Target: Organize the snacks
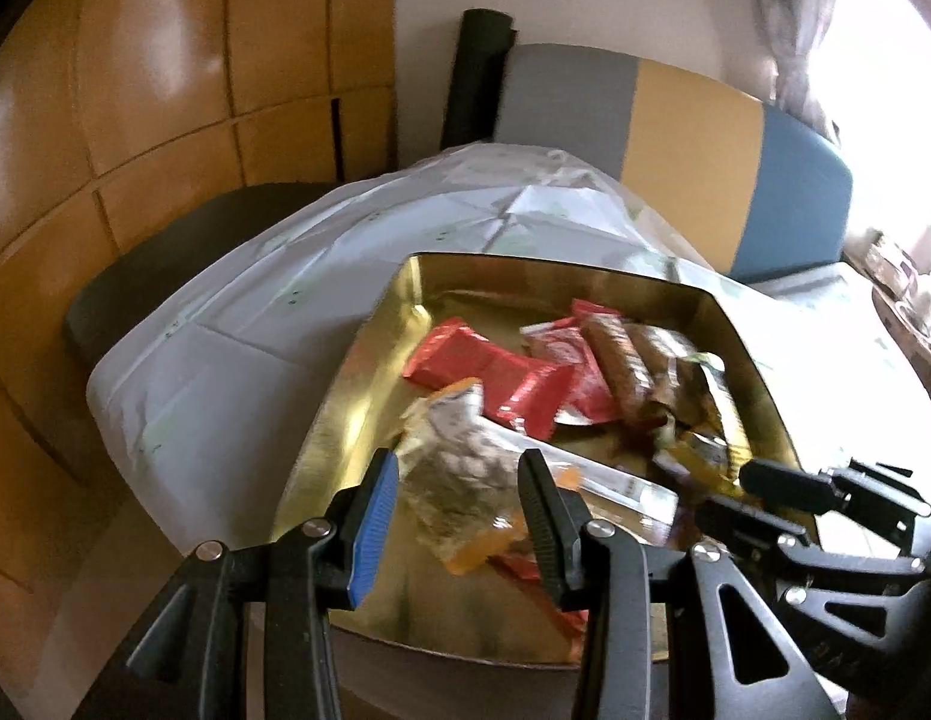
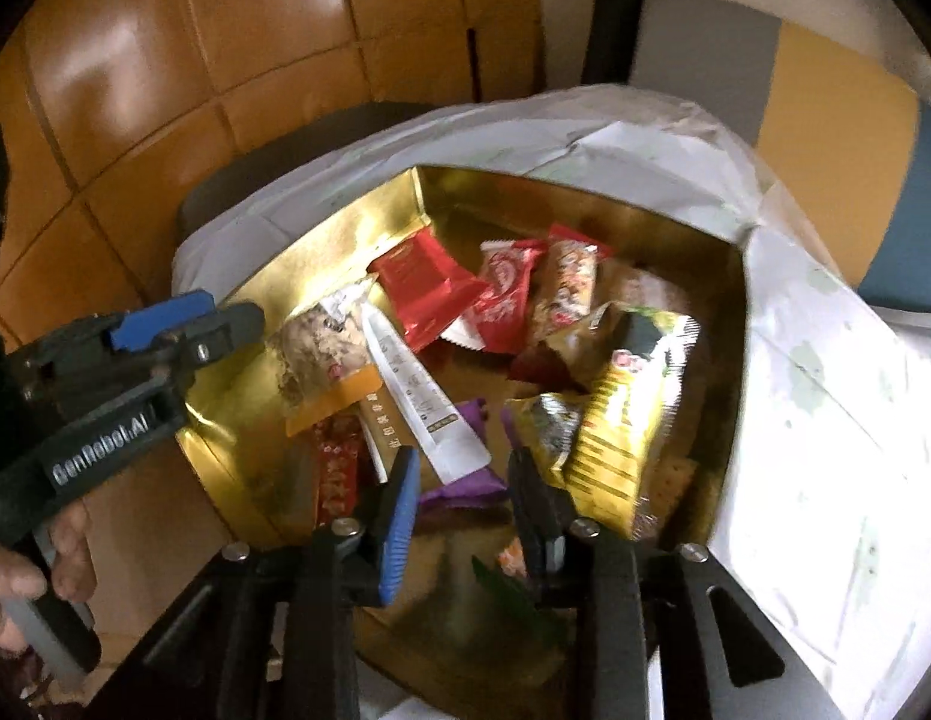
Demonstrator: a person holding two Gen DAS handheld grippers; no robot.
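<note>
Gold tray is sitting on a white cloth, with the snacks piled inside. Left gripper is hovering over the tray's near-left part, fingers apart, nothing clamped; a clear cookie pack with an orange end is lying below the gap. Right gripper is hanging over the near edge, jaws narrowly apart, gripping nothing; a purple wrapper is showing under them. White sachet is lying across the middle, yellow pack at right, red packs toward the back. A hand is holding the left gripper's handle.
</note>
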